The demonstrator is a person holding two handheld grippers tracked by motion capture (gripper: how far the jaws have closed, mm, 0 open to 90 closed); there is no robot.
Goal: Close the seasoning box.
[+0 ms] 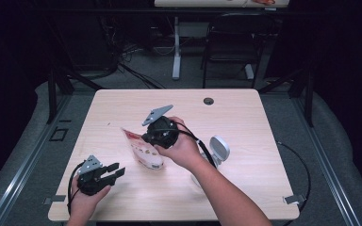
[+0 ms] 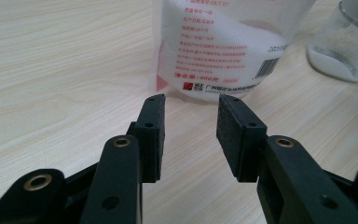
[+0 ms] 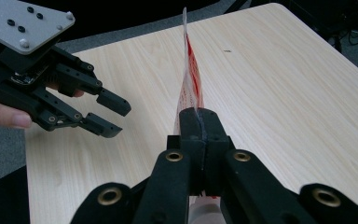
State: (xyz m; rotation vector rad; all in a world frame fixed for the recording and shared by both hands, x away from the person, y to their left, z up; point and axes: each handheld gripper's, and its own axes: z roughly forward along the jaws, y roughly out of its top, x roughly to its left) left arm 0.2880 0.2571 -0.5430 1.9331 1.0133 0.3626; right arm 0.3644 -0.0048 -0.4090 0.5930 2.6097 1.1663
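Pinching the pouch (image 1: 143,148) top edge in my right tool (image 3: 199,122), left tool (image 1: 114,170) spread nearby — should grip its lower corner squarely, avoiding the jar (image 2: 342,44).

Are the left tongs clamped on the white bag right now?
No, the left tongs stand open with a clear gap between the pads, short of the white bag, which stands on the table beyond them.

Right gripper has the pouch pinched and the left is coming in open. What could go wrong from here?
The right gripper pinches only the thin edge of the pouch, which holds white powder; it could slip or tear. The open left gripper faces the pouch's bottom; a push there might tip it. The glass jar with white powder stands close beside the pouch and could be knocked.
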